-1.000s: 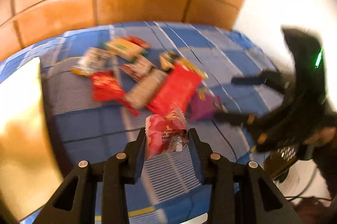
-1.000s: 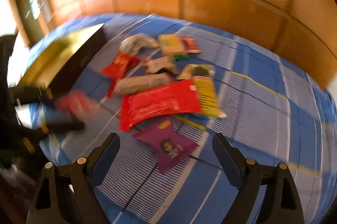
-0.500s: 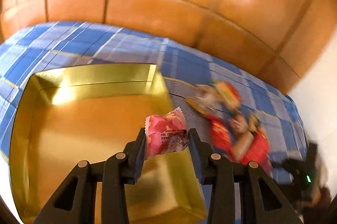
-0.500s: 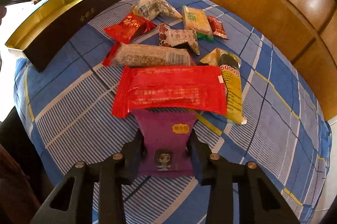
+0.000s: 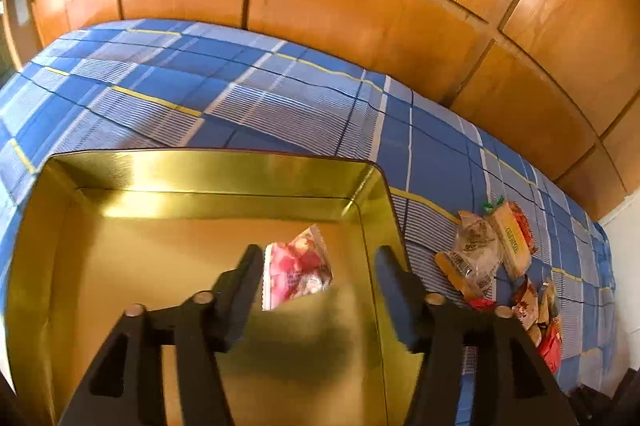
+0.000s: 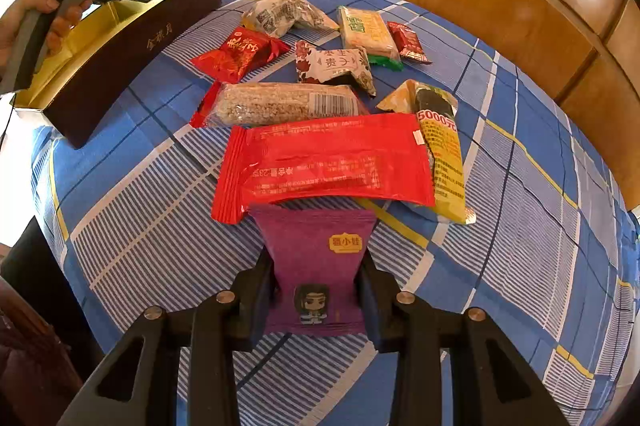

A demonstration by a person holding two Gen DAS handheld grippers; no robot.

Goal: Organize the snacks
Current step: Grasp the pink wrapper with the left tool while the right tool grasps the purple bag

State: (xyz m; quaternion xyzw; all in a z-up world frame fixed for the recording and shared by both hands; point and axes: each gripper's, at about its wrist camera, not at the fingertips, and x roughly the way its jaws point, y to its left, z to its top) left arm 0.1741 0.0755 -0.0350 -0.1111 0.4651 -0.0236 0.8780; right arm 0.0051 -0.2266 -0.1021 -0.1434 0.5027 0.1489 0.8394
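Claw on the left (image 5: 316, 280) hangs over the gold-lined box (image 5: 208, 177), its jaws opening; the pink snack packet (image 5: 298, 272) sits between them, against the left finger and clear of the right one, above the box floor near the box's right wall. Whether the packet already rests on the floor cannot be told. Beyond the box the blue plaid cloth (image 5: 280, 97) covers the desk up to the wood-panelled wall (image 5: 360, 5), and off to the right lies a blurred cluster of snacks.

The right claw (image 6: 318, 292) is pinched on the purple snack packet (image 6: 316, 258), both fingers pressing its sides at the near end while its far end tucks under the long red wrapper (image 6: 324, 161). Touching the red wrapper's right end, a yellow packet (image 6: 442, 153) runs away from the camera. Just behind the red wrapper lies a clear-wrapped grain bar (image 6: 276, 103). Farther back sit a white packet with red flowers (image 6: 332, 63), a red candy packet (image 6: 240, 51), a clear packet with printed labels (image 6: 286, 13), a pale yellow-green packet (image 6: 366, 29) and a small red packet (image 6: 408, 39) at its right side. At far left the dark outer wall of the box faces the camera, with a person's hand (image 6: 40, 13) holding the left claw above it.
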